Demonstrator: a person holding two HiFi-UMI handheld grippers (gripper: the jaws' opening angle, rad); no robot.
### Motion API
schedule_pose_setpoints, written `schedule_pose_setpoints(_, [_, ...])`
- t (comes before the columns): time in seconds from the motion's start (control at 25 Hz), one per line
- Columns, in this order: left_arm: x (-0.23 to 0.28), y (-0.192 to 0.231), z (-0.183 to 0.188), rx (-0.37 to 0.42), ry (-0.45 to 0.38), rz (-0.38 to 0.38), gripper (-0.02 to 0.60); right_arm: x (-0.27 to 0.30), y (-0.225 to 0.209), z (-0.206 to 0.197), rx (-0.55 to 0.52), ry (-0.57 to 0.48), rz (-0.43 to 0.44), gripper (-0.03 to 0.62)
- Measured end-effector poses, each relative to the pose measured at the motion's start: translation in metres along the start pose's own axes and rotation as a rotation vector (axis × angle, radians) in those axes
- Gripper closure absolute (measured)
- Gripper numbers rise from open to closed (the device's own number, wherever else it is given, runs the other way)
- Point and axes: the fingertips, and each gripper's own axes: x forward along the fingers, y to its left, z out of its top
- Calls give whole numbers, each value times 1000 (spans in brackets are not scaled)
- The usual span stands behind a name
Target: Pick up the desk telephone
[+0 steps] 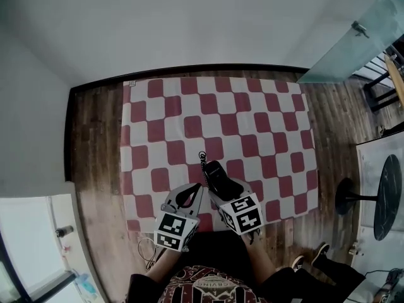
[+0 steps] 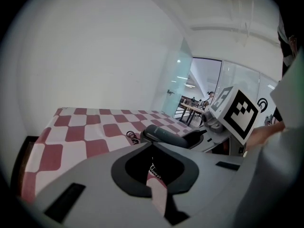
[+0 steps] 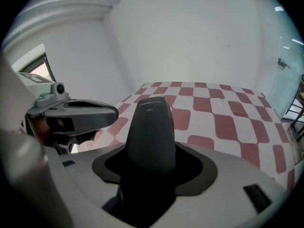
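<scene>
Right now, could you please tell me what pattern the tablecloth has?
The tablecloth has red-and-white checks, clearest in the head view.

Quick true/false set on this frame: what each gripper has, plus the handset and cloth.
1. The right gripper is closed on the black telephone handset. True.
2. The left gripper also grips the handset. False: its jaws are together on nothing, beside the handset.
3. The cloth is checked red and white. True.
4. The coiled cord shows at the handset's end nearest the person. False: it shows at the far end, away from the person.
5. The handset is over the far edge of the cloth. False: it is by the near edge, close to the person.
</scene>
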Motion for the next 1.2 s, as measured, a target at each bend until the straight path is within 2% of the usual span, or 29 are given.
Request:
schedule_pose_setpoints(0.52, [-6, -17, 17, 40, -33, -7, 580, -54, 8, 23, 5, -47, 2, 313])
schedule_pose_setpoints(0.96, [-16, -24, 10, 25, -45, 7, 580, -88, 17, 35, -17, -84, 16, 313])
schedule_pose_setpoints(1.2, [-20, -34, 14, 72, -37, 7, 580, -107, 21, 32, -25, -90, 12, 313])
